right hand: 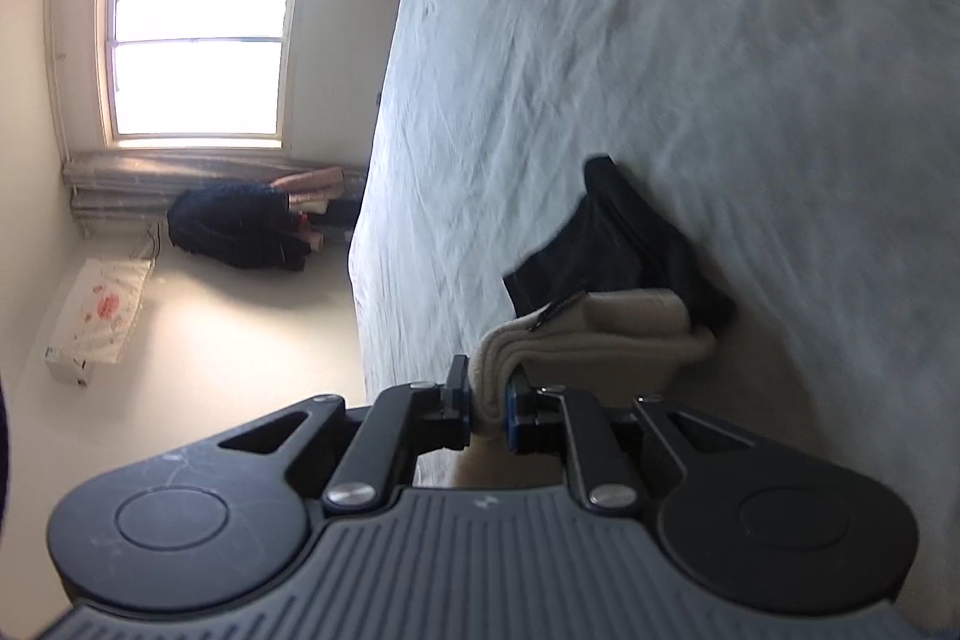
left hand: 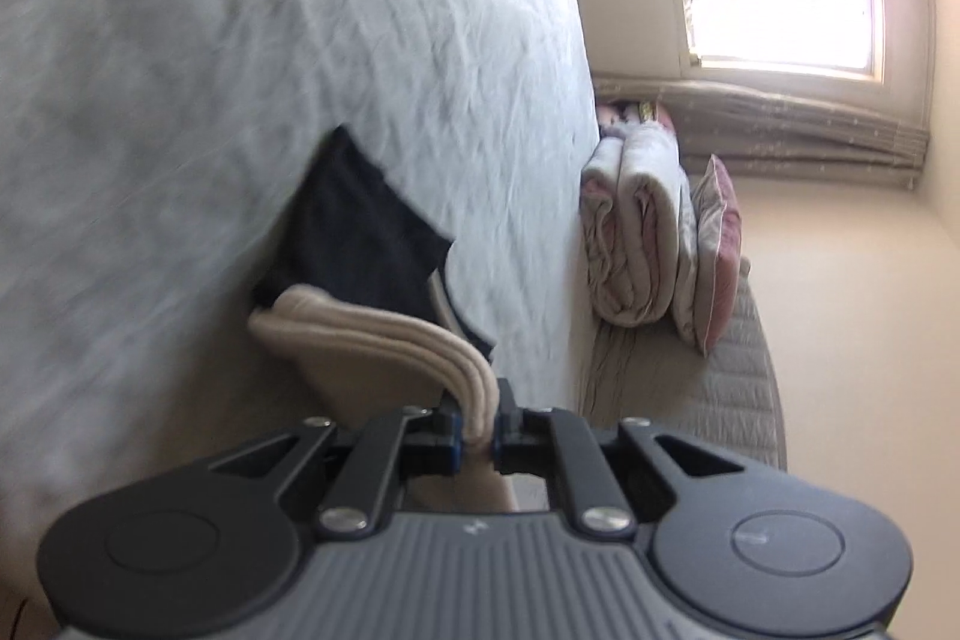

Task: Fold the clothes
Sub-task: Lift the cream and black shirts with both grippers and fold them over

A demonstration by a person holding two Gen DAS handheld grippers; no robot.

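Beige knit garment (left hand: 372, 334) is pinched by both hand-held grippers, several layers thick at each grip. Left hand-held gripper (left hand: 477, 445): jaws nearly closed, clamped on 1 bunched edge. Right hand-held gripper (right hand: 489, 415): same, clamped on the other bunched edge, zipper end visible just past the pads. The garment spans between the 2 grips; whether it rests on the bed (right hand: 690, 40) I can't tell. It sits over a dark garment (left hand: 354, 226) lying on the white sheet.

Step, my read: mid-fold, already doubled over and being carried or laid down as a bundle.

Next needs: keep both grips level and evenly tensioned, lower onto a bare patch of sheet, avoid snagging the dark piece, release only once layers lie flat. Both views motion-blurred, so edge alignment is unclear.
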